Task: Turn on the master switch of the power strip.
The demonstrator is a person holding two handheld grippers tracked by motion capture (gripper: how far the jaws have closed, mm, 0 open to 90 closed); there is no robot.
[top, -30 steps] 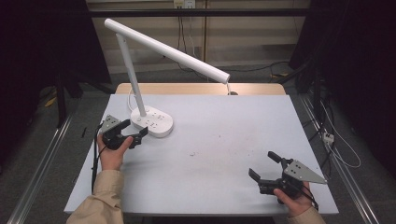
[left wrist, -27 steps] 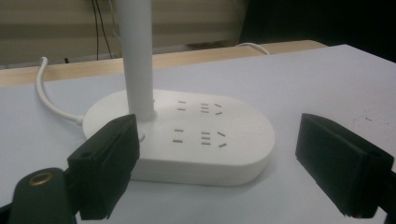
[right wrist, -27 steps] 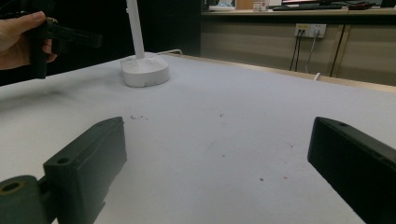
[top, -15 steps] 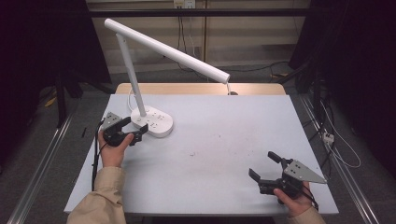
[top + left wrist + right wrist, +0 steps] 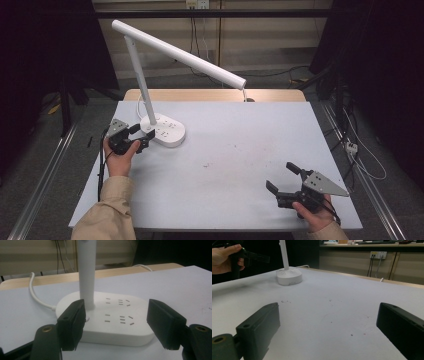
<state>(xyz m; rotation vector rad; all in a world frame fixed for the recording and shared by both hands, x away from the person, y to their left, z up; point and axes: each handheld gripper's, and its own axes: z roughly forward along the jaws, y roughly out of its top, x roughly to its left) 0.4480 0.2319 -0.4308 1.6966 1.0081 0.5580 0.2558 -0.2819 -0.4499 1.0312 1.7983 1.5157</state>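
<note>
Narrowing its jaws since a second ago, the left gripper (image 5: 141,139) has stayed at the near-left edge of the lamp base (image 5: 164,130), with the black pads either side of the base's near end and not pressing on it, so it counts as open. Nothing else has shifted: the right gripper (image 5: 283,178) sits where it was at the near right of the table (image 5: 240,150), jaws spread wide over bare surface. The base is a smooth white oval slab with rows of small socket slots on top; it stands at the far left of the table. A round white post (image 5: 86,272) rises from it, and a white cord (image 5: 37,296) curls off its left side. The tabletop is matte pale grey, lightly speckled.
</note>
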